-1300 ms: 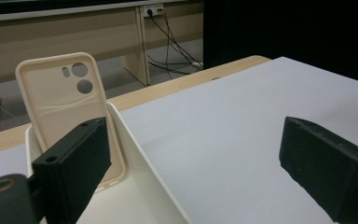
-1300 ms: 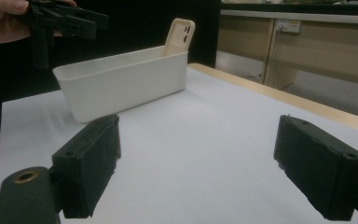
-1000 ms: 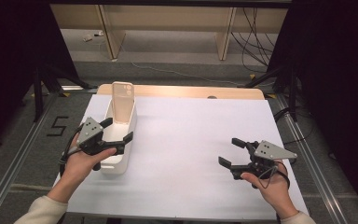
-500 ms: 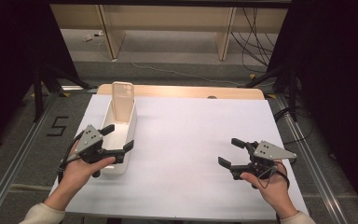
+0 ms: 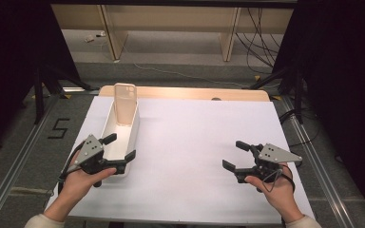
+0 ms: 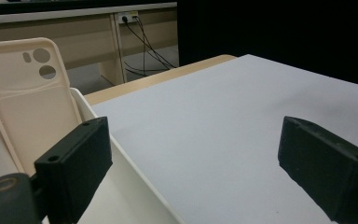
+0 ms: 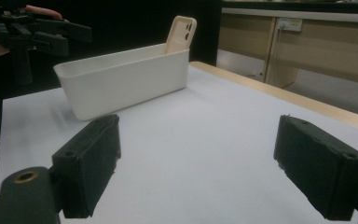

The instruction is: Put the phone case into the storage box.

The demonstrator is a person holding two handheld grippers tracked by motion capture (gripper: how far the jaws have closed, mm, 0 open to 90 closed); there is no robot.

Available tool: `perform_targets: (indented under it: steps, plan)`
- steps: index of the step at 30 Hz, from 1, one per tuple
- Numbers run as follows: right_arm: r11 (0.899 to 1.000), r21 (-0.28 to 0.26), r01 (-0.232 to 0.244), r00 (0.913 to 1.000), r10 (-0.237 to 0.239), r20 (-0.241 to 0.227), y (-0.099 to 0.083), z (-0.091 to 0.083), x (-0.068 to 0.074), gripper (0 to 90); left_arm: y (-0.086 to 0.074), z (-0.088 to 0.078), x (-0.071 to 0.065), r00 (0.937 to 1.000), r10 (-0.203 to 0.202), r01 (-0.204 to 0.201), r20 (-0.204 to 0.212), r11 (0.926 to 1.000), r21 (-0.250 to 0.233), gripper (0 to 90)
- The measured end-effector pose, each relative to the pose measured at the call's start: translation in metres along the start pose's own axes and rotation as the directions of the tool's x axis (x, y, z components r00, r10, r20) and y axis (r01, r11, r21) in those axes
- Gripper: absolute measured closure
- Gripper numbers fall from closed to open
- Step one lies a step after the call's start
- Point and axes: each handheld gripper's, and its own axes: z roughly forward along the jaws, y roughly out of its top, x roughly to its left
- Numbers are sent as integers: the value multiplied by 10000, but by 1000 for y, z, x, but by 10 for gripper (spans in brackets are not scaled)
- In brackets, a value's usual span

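Two grippers wait empty, fingers apart — the left gripper [image 5: 113, 151] straddling the near end wall of the white bin [image 5: 110, 130], the right gripper [image 5: 240, 156] over bare tabletop [image 5: 190, 137]. A beige phone case [image 5: 125, 103] leans upright against the bin's far end — probably propped for easy grasping.

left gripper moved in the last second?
Yes. In the high view the left gripper has pulled back toward the person: a second ago it sat over the white bin's middle, now it straddles the near end. Jaws open, holding nothing.

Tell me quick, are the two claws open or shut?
Left gripper: open, holding nothing, one jaw over the white bin.
Right gripper: open, holding nothing, above the table.
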Motion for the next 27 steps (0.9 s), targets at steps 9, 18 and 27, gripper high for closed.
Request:
perform_targets:
  steps: [9, 18, 27]
  plan:
    - [9999, 62, -147, 9999, 147, 4, -2, 1, 2, 159, -4, -1, -1, 10000, 13, -13, 39, 10000, -25, 94]
    - [9998, 172, -126, 9999, 127, -73, -3, 1, 2, 159, -5, -1, -1, 10000, -52, 53, 67, 9999, -137, 94]
    - [10000, 2, 61, 10000, -61, -67, -4, 0, 1, 159, -4, -4, -1, 10000, -34, 34, -6, 10000, -70, 97]
